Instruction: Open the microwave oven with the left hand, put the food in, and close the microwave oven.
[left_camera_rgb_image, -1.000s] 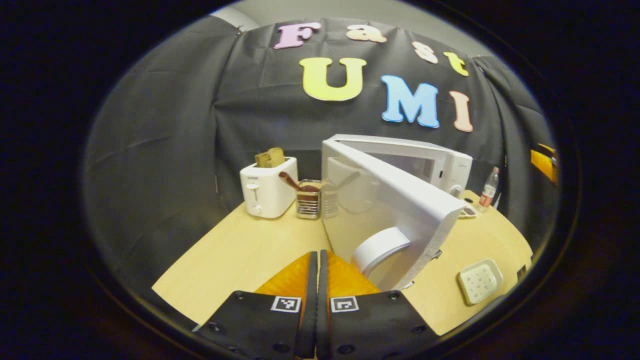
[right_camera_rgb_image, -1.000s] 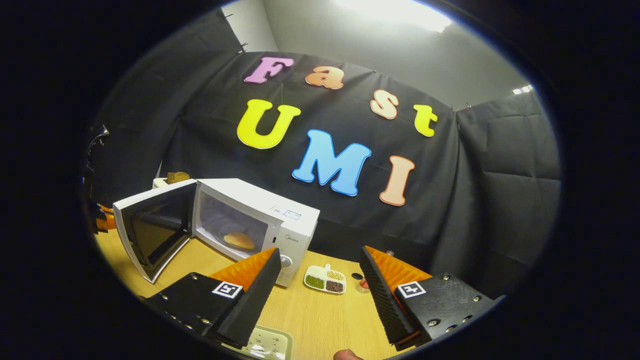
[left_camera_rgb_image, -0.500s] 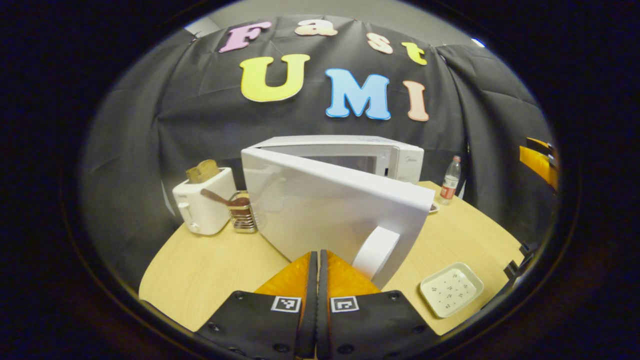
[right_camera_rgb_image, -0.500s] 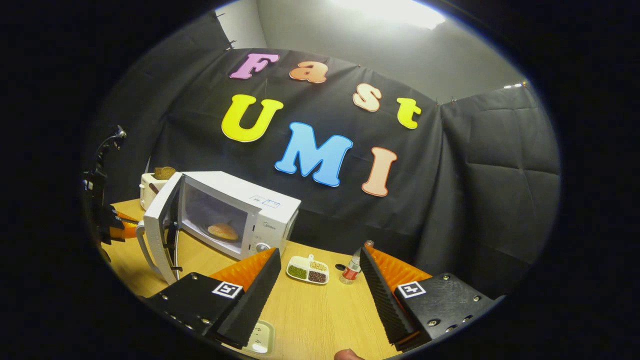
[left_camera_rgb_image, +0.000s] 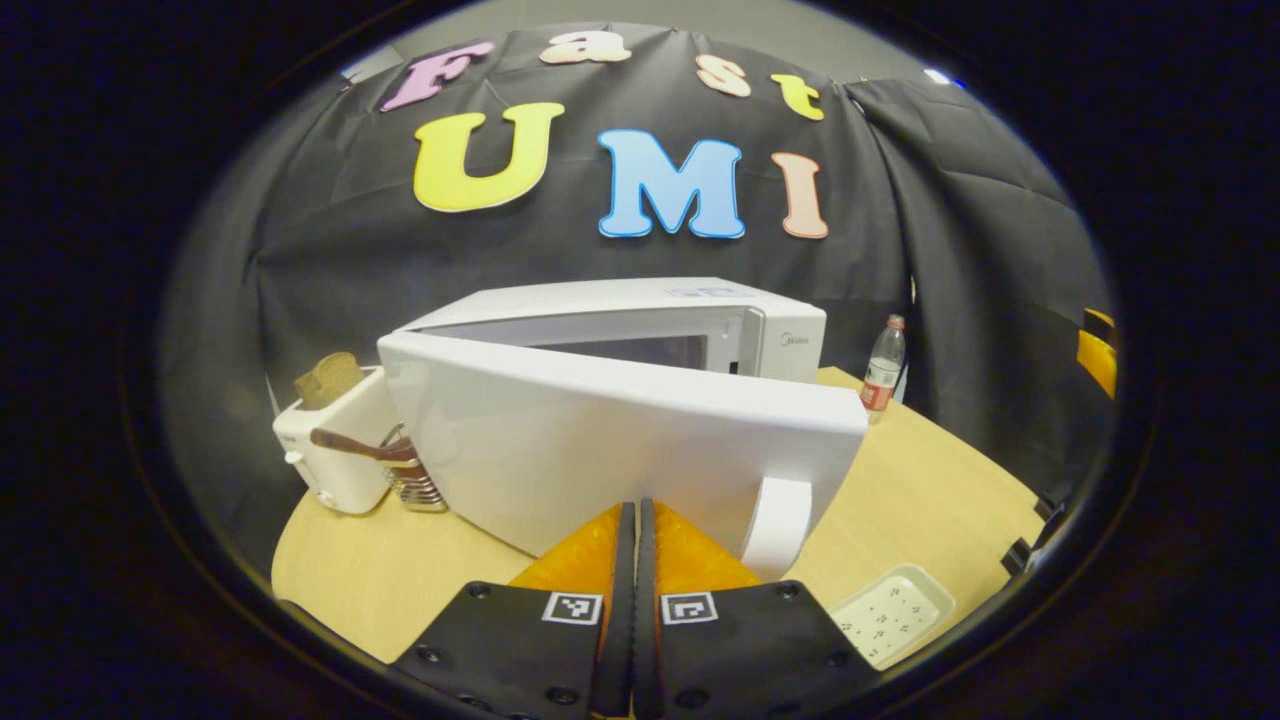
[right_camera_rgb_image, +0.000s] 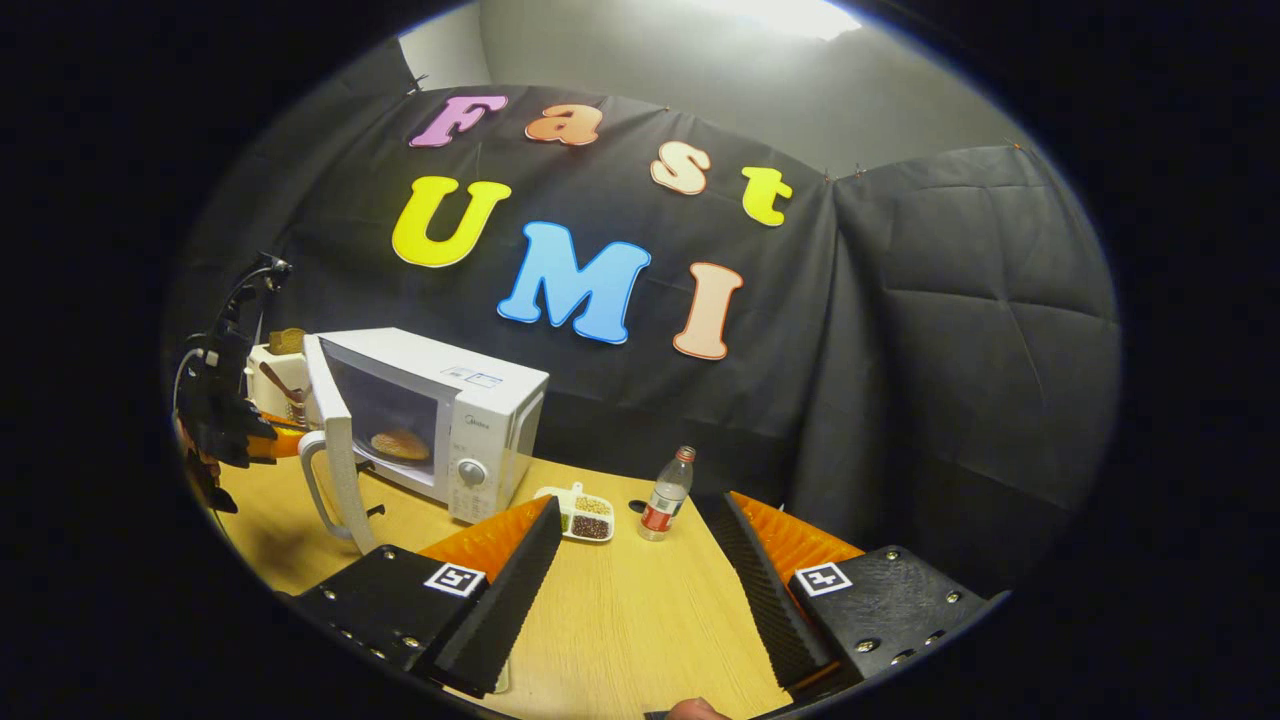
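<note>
The wooden table (right_camera_rgb_image: 640, 620) spreads under everything I see, with the white microwave oven (left_camera_rgb_image: 700, 320) standing toward its far side. In my left gripper view the oven's door (left_camera_rgb_image: 600, 450) swings out toward me, only part way open, its white handle (left_camera_rgb_image: 775, 525) at the near right edge. My left claw (left_camera_rgb_image: 636, 520) sits just in front of that door's outer face with its two fingers pressed together and nothing between them; whether the tips touch the door I cannot tell. In my right gripper view the same door (right_camera_rgb_image: 335, 440) stands ajar at the oven's left, and through the gap I see the food (right_camera_rgb_image: 400, 444), a round bun, lying inside the cavity. My right claw (right_camera_rgb_image: 630, 530) hangs over the near right part of the table, fingers spread wide apart and holding nothing.

Left of the oven stands a white toaster (left_camera_rgb_image: 325, 450) with bread (left_camera_rgb_image: 328, 376) sticking up from it, and just beside it a wire holder (left_camera_rgb_image: 415, 480) with a brown utensil (left_camera_rgb_image: 350, 445). On the oven's right stands a clear bottle (right_camera_rgb_image: 665, 495) with a red label, and between it and the oven lies a small divided dish (right_camera_rgb_image: 585, 513) of beans. Near my left claw, on the right, lies a pale tray (left_camera_rgb_image: 890, 620).
</note>
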